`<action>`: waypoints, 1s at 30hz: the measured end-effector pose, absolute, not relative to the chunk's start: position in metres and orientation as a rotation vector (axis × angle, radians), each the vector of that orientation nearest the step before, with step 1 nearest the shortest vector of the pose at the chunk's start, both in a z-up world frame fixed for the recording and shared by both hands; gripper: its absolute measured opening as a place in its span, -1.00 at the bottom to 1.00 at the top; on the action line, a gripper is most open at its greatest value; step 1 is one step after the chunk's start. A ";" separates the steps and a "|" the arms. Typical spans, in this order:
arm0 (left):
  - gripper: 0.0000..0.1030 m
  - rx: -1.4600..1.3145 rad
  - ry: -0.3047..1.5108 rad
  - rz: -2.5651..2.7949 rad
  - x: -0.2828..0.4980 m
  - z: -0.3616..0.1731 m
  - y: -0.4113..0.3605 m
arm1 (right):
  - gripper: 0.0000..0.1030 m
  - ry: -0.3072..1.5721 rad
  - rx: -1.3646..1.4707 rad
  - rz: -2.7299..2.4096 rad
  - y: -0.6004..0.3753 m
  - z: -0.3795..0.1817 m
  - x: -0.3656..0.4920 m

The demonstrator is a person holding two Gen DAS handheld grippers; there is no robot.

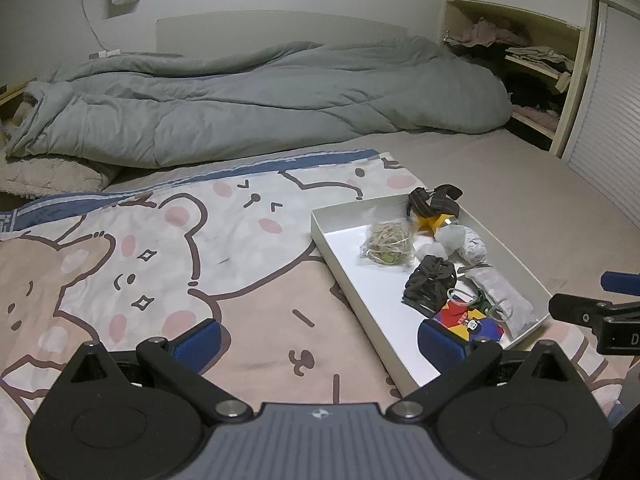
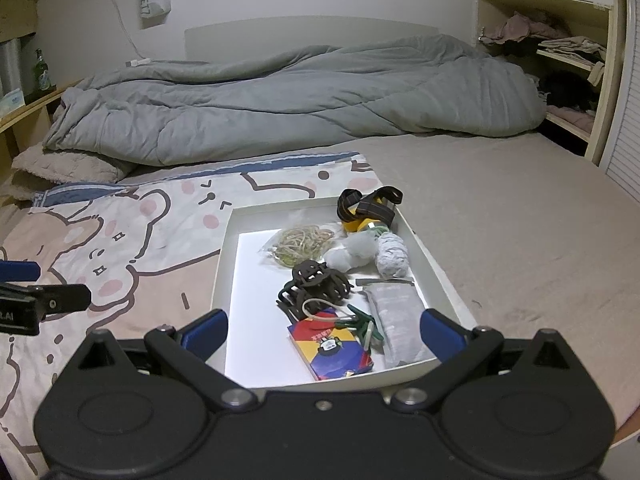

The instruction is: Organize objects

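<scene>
Leftmost, the left claw [image 1: 316, 342] hovers spread wide and empty over the cartoon-bear blanket [image 1: 168, 248] on the bed. Just right of it lies the white tray [image 2: 228, 248], holding a bag of rubber bands [image 2: 298, 245], a dark hair clip [image 2: 316, 284], a colourful card box [image 2: 330, 344], green clips [image 2: 360, 322], a grey pouch [image 2: 394, 312] and a yellow headlamp [image 2: 366, 208]. Over the tray's near end, the right claw [image 2: 322, 334] is spread too, gripping nothing.

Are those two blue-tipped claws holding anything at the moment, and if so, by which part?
Nothing is held. The left claw and right claw are both open and empty, above the bed near the white tray.
</scene>
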State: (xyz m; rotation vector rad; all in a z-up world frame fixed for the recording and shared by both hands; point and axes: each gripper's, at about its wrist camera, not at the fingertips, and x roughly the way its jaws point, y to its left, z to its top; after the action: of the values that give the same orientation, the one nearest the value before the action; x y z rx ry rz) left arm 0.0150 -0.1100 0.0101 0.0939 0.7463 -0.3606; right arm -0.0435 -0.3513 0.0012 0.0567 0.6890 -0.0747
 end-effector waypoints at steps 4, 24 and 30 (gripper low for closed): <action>1.00 0.093 0.750 -0.352 0.015 0.009 -0.111 | 1.00 0.690 0.059 -0.074 -0.352 0.001 -0.043; 1.00 0.110 0.753 -0.341 0.016 0.007 -0.112 | 1.00 0.693 0.057 -0.056 -0.348 0.000 -0.044; 1.00 0.107 0.754 -0.337 0.017 0.007 -0.111 | 1.00 0.694 0.056 -0.055 -0.349 0.000 -0.044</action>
State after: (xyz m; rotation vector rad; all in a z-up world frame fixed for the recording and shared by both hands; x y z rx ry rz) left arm 0.0173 -0.1114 0.0070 0.1072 0.7544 -0.3366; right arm -0.0437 -0.3489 -0.0002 0.0559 0.6935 -0.0553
